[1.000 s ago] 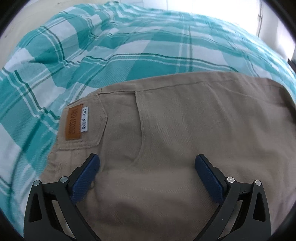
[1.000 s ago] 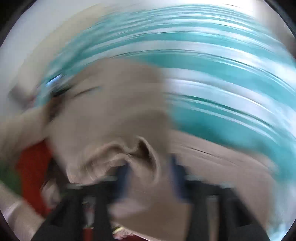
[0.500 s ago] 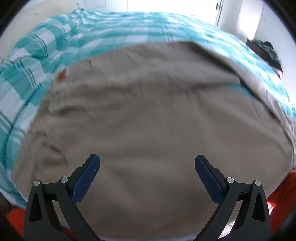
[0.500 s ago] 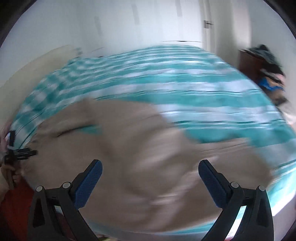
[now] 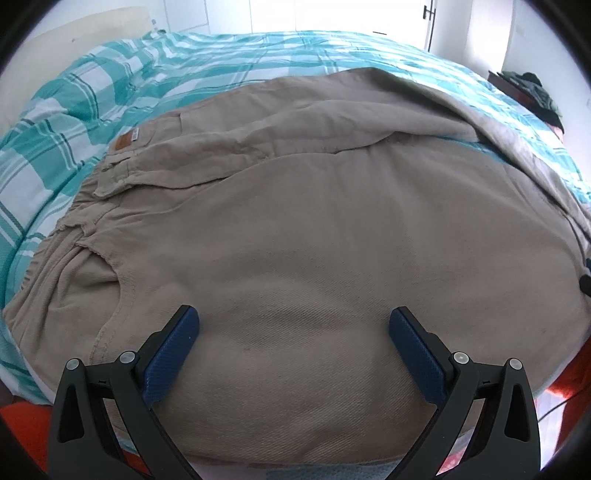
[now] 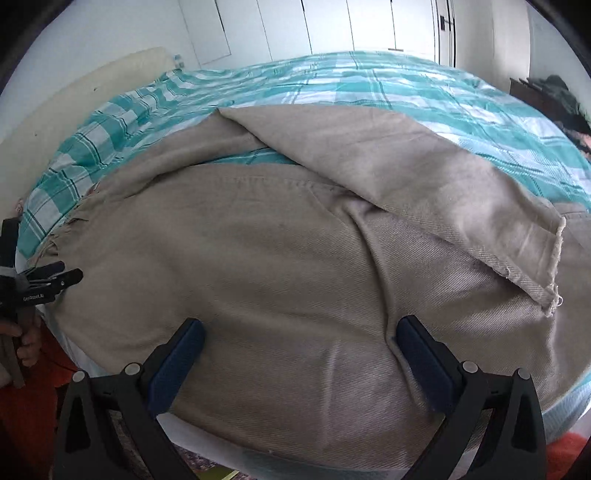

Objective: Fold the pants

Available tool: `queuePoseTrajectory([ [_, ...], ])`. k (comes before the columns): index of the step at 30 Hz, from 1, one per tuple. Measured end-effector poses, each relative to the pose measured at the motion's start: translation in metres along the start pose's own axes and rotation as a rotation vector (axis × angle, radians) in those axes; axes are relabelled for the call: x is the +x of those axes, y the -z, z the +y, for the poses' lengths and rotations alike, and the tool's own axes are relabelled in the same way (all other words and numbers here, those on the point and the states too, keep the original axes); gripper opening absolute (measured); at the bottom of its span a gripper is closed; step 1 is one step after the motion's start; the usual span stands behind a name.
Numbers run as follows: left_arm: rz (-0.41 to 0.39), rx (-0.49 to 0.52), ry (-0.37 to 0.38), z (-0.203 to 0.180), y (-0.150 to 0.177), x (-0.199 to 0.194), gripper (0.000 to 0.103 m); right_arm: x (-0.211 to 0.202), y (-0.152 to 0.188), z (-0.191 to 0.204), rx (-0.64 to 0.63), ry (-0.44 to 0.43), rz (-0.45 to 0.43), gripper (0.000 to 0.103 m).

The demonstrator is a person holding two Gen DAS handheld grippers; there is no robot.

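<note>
My left claw (image 5: 293,334) wide open and empty, my right claw (image 6: 301,345) likewise, beige pants (image 5: 314,229) spread ahead of both, checked bed (image 5: 92,110) beyond.

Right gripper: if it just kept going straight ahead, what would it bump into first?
Most likely the beige pants spread on the checked bedspread. The right gripper has open, empty jaws; depth is hard to judge.

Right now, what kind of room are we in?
Most likely a bedroom. The tan pants lie spread over a bed with a teal and white checked cover, white closet doors line the far wall, and a heap of dark clothes sits beside the bed.
</note>
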State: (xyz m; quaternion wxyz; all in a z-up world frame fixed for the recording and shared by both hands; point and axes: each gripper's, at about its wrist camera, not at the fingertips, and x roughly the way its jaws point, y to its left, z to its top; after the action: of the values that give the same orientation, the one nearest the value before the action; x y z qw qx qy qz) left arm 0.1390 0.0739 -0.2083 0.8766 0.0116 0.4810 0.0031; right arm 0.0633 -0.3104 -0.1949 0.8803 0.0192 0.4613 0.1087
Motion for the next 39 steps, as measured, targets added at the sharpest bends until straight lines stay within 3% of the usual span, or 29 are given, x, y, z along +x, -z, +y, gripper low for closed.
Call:
queuePoseTrajectory([
  [13, -0.012, -0.001, 0.005, 0.000, 0.001, -0.003, 0.102, 0.001, -0.003, 0.004, 0.011, 0.001, -0.033, 0.103],
  [16, -0.014, -0.054, 0.014, 0.006, -0.004, -0.018, 0.102, 0.002, -0.004, 0.005, 0.011, -0.001, -0.034, 0.103],
  [20, -0.132, -0.113, 0.015, 0.020, -0.008, -0.044, 0.102, -0.004, -0.007, 0.004, 0.011, -0.018, -0.031, 0.103],
  [23, -0.085, -0.141, -0.020, 0.031, -0.008, -0.030, 0.102, -0.019, -0.010, 0.003, 0.062, -0.018, -0.049, 0.103],
  [26, -0.047, -0.168, -0.035, 0.035, -0.008, -0.014, 0.102, -0.039, -0.020, 0.009, 0.120, -0.165, -0.112, 0.103],
  [28, -0.039, -0.128, -0.072, 0.027, -0.010, -0.008, 0.102, -0.038, -0.031, 0.014, 0.155, -0.274, -0.114, 0.103],
  [30, -0.035, -0.100, -0.093, 0.023, -0.008, -0.005, 0.102, -0.022, -0.042, 0.009, 0.263, -0.363, -0.088, 0.102],
  [31, -0.036, -0.093, -0.098, 0.021, -0.007, -0.005, 0.102, -0.013, -0.044, 0.002, 0.317, -0.367, -0.073, 0.102],
  [32, -0.034, -0.093, -0.096, 0.021, -0.007, -0.005, 0.102, -0.002, -0.045, -0.013, 0.404, -0.327, -0.063, 0.101],
  [34, -0.028, -0.095, -0.079, 0.025, -0.008, -0.006, 0.102, 0.004, -0.038, -0.051, 0.570, -0.231, -0.115, 0.076],
  [35, -0.027, -0.094, -0.073, 0.025, -0.008, -0.006, 0.102, 0.001, -0.035, -0.066, 0.637, -0.219, -0.141, 0.072],
  [36, -0.026, -0.091, -0.070, 0.026, -0.007, -0.007, 0.102, -0.004, -0.029, -0.087, 0.736, -0.213, -0.173, 0.071],
  [39, -0.024, -0.089, -0.077, 0.024, -0.008, -0.006, 0.102, -0.021, -0.023, -0.115, 0.848, -0.223, -0.235, 0.072],
])
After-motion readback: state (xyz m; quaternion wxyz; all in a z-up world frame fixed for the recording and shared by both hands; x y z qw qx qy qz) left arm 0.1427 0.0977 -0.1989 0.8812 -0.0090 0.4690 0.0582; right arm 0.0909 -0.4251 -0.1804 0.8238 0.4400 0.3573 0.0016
